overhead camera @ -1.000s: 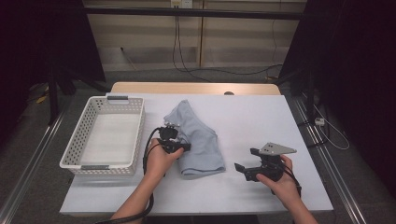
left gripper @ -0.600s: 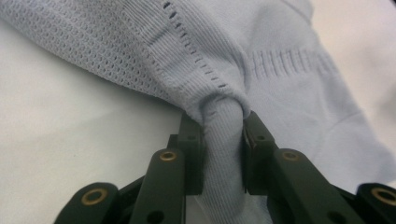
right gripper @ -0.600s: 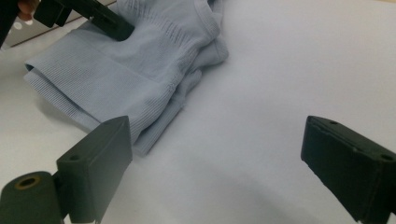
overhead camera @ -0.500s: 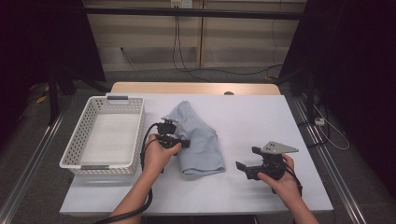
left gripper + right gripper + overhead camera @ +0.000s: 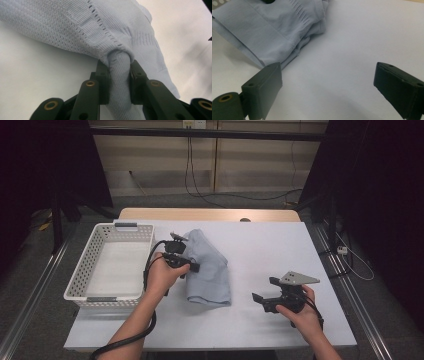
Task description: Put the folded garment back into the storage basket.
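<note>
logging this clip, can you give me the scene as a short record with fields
setting: white table seen from above, a person's two hands at its near edge
garment: light blue knit garment, folded, mid-table
left gripper: left gripper, fingers shut on a bunched fold of the garment
right gripper: right gripper, fingers wide apart, nothing between them, to the right of the garment
basket: white basket at the left of the table, nothing visible inside
</note>
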Available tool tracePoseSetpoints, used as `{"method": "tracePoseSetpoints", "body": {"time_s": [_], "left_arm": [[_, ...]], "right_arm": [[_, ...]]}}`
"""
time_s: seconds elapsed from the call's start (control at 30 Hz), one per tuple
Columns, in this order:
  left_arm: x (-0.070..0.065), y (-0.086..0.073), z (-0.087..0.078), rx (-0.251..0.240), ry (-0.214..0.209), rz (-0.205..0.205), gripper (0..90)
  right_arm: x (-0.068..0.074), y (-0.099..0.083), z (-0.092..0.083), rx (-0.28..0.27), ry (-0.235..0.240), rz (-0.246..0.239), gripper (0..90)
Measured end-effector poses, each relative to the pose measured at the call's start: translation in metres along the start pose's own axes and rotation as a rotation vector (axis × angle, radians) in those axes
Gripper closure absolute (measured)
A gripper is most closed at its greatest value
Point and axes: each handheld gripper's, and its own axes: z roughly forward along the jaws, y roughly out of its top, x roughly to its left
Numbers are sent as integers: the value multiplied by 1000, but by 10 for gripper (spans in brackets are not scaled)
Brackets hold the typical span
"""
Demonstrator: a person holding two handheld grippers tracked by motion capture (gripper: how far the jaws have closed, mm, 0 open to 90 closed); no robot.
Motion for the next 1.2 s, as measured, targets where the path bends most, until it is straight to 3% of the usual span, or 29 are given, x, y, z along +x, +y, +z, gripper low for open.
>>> {"method": "tracePoseSetpoints", "body": {"time_s": [0.3, 1.2], "left_arm": [[-1, 19, -22, 83, 48, 27, 743], [-2, 55, -52, 180, 148, 88, 744]], "right_arm": [[1, 1, 0, -4, 6, 3, 77], [0, 2, -1, -21, 17, 7, 60]]}}
